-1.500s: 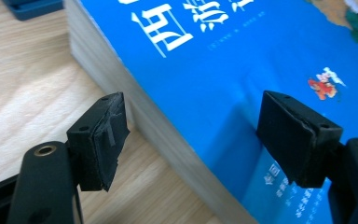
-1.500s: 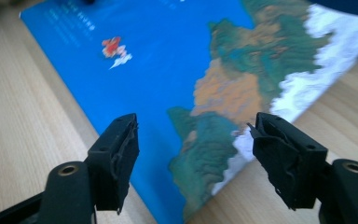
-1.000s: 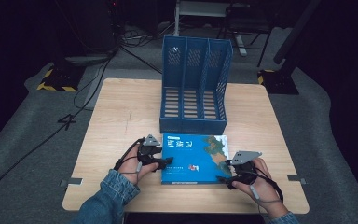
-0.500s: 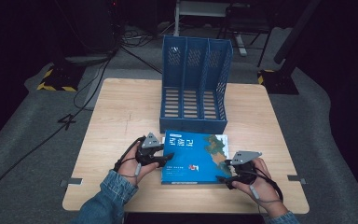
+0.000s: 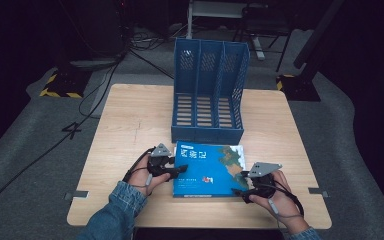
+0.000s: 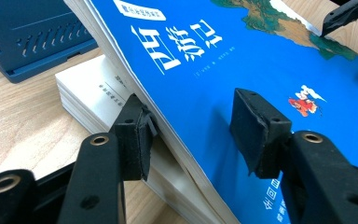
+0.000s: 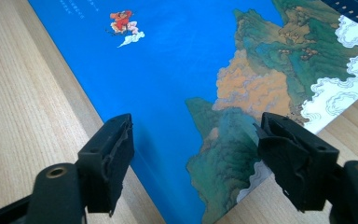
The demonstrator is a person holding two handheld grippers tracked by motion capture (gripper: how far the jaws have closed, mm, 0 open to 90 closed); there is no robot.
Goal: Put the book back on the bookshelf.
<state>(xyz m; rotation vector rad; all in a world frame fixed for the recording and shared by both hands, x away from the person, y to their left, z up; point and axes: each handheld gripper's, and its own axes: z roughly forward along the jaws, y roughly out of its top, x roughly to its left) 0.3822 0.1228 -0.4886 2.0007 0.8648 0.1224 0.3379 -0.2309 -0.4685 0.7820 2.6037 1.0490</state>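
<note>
A blue book (image 5: 210, 167) with white characters lies on the table in front of a blue file holder (image 5: 207, 90). My left gripper (image 5: 180, 170) is at its left edge. In the left gripper view the blue book (image 6: 261, 60) is tilted up off a white-edged book (image 6: 88, 88) beneath it. My left gripper (image 6: 191, 130) has just been closing: one pad sits under the lifted edge, the other on the cover. My right gripper (image 5: 240, 186) is at the near right corner. There my right gripper (image 7: 193, 158) straddles the corner of the book (image 7: 168, 70), jaws apart.
The file holder (image 6: 28, 42) stands upright with three slots, its open front close behind the books. The wooden table (image 5: 130, 120) has bare surface left and right of the holder. Dark floor with cables and stands surrounds the table.
The left gripper's jaws have drawn in around the book's left edge, and that edge now sits raised. The right hand and its gripper have stayed where they were.
</note>
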